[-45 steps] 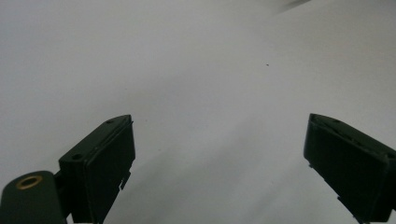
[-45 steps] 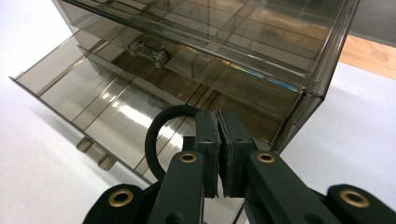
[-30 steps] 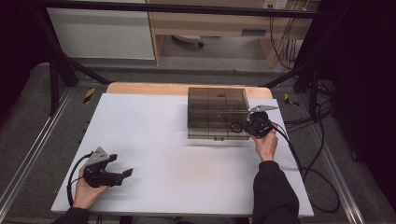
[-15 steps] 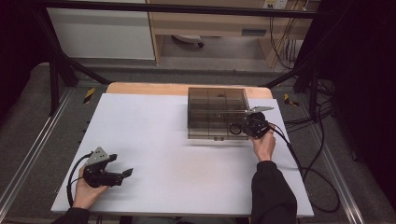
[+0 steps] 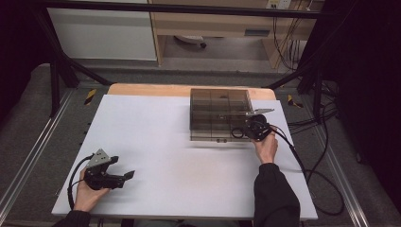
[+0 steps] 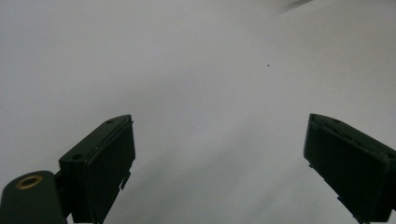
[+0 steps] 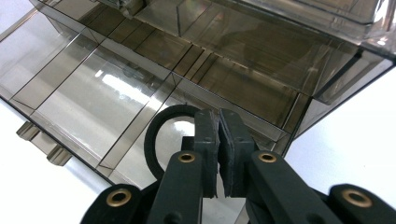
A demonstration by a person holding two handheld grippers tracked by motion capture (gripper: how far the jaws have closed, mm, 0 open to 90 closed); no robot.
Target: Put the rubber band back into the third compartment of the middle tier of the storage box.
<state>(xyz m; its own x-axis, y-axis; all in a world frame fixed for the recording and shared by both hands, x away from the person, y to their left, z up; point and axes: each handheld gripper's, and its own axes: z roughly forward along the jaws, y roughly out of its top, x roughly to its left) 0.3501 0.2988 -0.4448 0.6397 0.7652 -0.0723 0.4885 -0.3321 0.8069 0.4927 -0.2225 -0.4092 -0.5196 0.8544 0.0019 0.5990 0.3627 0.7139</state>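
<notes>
**Right tongs pinched on a black ring over the smoky organizer box**

Quick rundown of where you're at. Your right gripper (image 5: 242,132) has its jaws pressed together, and in the right gripper view (image 7: 218,140) a black ring (image 7: 159,135) hangs off their left side. Looks like they're clamped on its rim, though the exact pinch spot is hidden behind the pads. Directly below and ahead of those jaws sits the tinted compartment box (image 5: 220,113), lid open, and the ring hovers over the compartment at the corner nearest your right hand (image 5: 266,146). I can't tell whether the ring touches the box floor or hangs just above it.

Your left gripper (image 5: 124,177) is well away from all that, down at the near left part of the white table (image 5: 179,161). Its jaws stand wide apart with nothing between them; the left gripper view (image 6: 219,154) has just bare tabletop past the two black pads (image 6: 109,163).
</notes>
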